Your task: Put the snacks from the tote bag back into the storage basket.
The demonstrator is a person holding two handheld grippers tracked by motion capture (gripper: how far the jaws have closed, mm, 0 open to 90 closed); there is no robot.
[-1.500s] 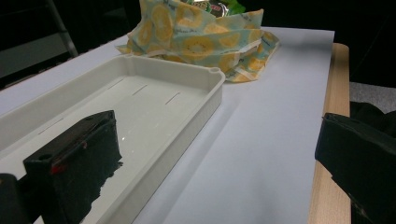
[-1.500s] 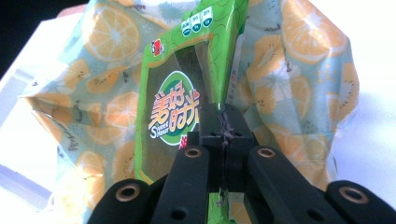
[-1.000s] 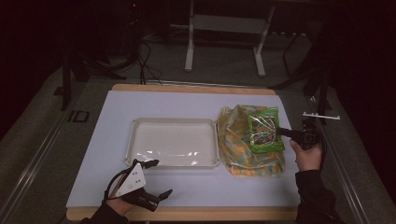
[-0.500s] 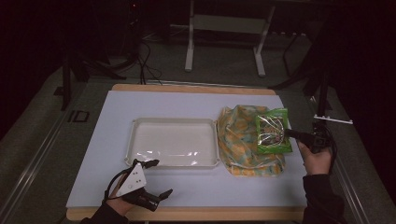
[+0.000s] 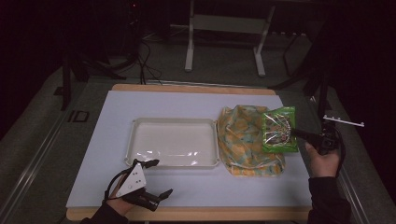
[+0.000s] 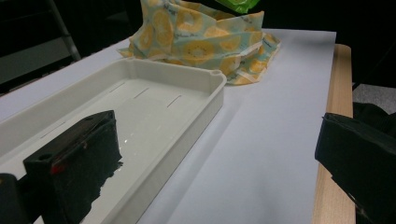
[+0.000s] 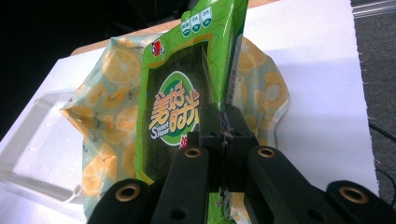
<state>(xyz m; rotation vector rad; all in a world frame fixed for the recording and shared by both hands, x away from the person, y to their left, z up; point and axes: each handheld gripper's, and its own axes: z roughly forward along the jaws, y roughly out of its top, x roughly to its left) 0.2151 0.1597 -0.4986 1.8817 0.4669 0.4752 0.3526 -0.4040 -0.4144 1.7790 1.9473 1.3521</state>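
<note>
On the right side of the tabletop (image 5: 187, 107), the right tongs (image 5: 299, 134) are closed on the near edge of a green snack packet (image 5: 279, 129). In the right gripper view the two black jaws are pressed together on the packet's lower edge (image 7: 196, 88), and the packet rises away from them, above a yellow and light blue patterned cloth bag (image 7: 112, 126). In the high view the packet is over the right part of this bag (image 5: 243, 140), and the person's right hand (image 5: 322, 161) is just beside the right edge of the white sheet that covers the tabletop.

The cloth bag lies crumpled on the sheet, just beside the right end of a shallow white tray (image 5: 135, 154), which is in the middle of the tabletop. Whether bag and tray touch cannot be told.

The left tongs (image 5: 155, 179) are near the front edge of the tabletop, close to the near left corner of the tray. Their jaws stand wide apart and hold nothing. In the left gripper view one jaw is in front of the tray (image 6: 201, 84) and the other is over the wooden border of the tabletop (image 6: 334, 140).
</note>
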